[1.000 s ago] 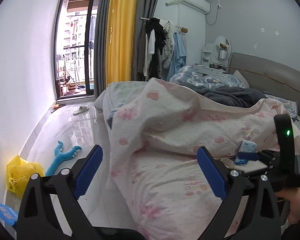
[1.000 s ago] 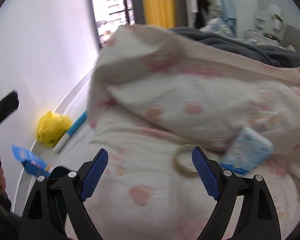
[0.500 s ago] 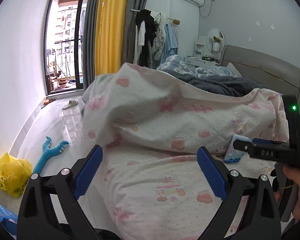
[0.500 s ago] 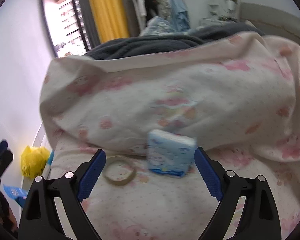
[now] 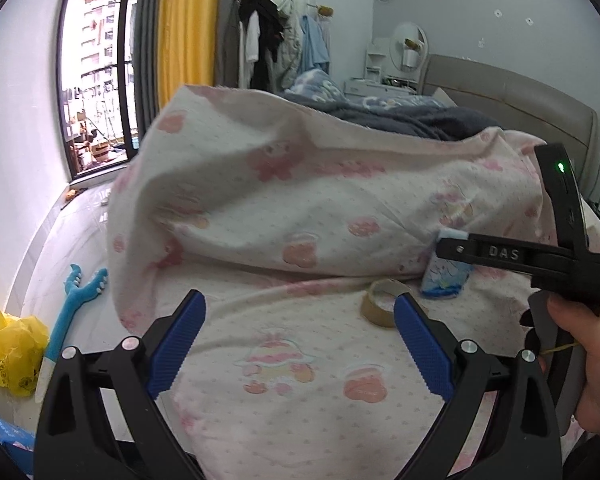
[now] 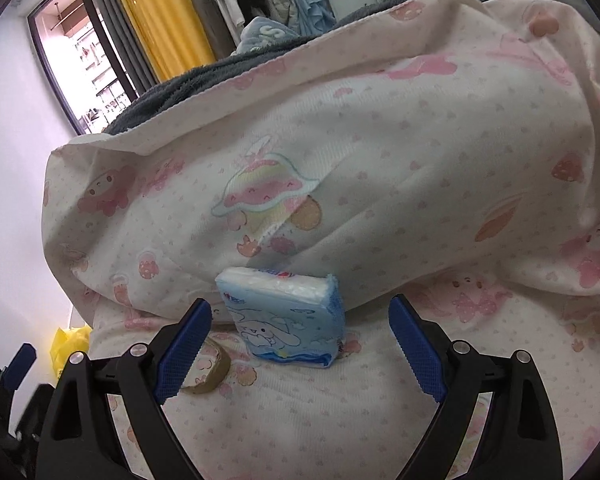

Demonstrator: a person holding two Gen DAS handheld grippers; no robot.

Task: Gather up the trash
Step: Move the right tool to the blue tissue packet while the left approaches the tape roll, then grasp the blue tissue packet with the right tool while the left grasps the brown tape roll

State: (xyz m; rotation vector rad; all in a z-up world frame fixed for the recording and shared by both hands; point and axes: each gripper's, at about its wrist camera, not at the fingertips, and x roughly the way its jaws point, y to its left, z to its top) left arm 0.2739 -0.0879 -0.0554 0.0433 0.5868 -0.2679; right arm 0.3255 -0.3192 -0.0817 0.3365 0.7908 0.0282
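Where the pink-printed quilt point(image 6: 380, 160) meets the bed sheet point(image 6: 340, 420), a blue tissue pack point(image 6: 286, 320) leans against the quilt, a tape roll point(image 6: 210, 372) just left of it. Right tool point(image 6: 300, 350) gapes wide before the pack; left tool point(image 5: 300, 344) is likewise spread, empty.

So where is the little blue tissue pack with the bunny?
The tissue pack stands on the bed, propped against the pink quilt, centred in the right wrist view, with the tape roll just to its left.
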